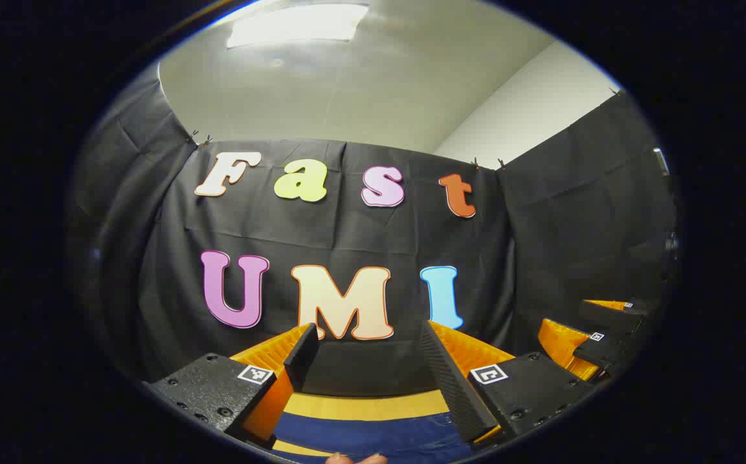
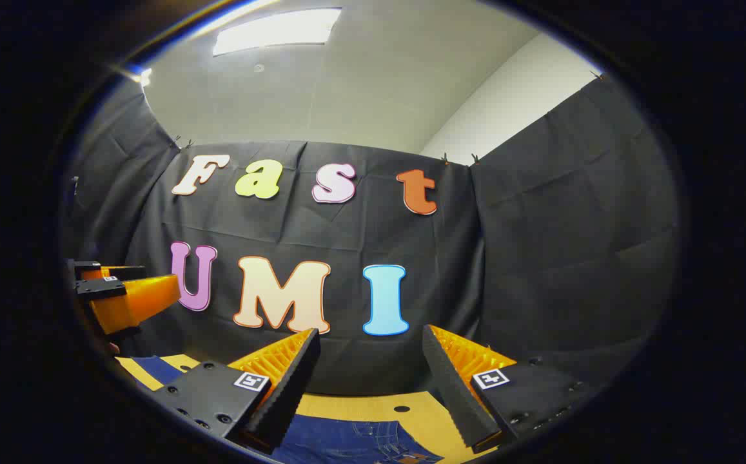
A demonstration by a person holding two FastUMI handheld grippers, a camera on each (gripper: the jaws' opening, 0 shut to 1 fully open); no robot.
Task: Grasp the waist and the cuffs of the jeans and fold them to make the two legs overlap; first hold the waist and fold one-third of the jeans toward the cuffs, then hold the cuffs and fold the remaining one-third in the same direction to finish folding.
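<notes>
Dark blue jeans [image 1: 373,437] lie flat on a yellow table [image 1: 366,405], seen low in the left gripper view between and below the fingers. My left gripper [image 1: 367,345] is open, held above the cloth and aimed at the booth wall, with nothing between its fingers. In the right gripper view the jeans [image 2: 347,443] show stitching and a pocket under my right gripper [image 2: 370,351], which is also open and holds nothing. The left gripper [image 2: 124,296] appears at the far left of the right gripper view; the right gripper [image 1: 595,338] shows at the right edge of the left gripper view.
The booth's black cloth wall [image 2: 347,238] stands close behind the table's far edge. The yellow table [image 2: 405,406] has a small dark hole in it. A fingertip [image 1: 353,459] peeks in at the bottom of the left gripper view.
</notes>
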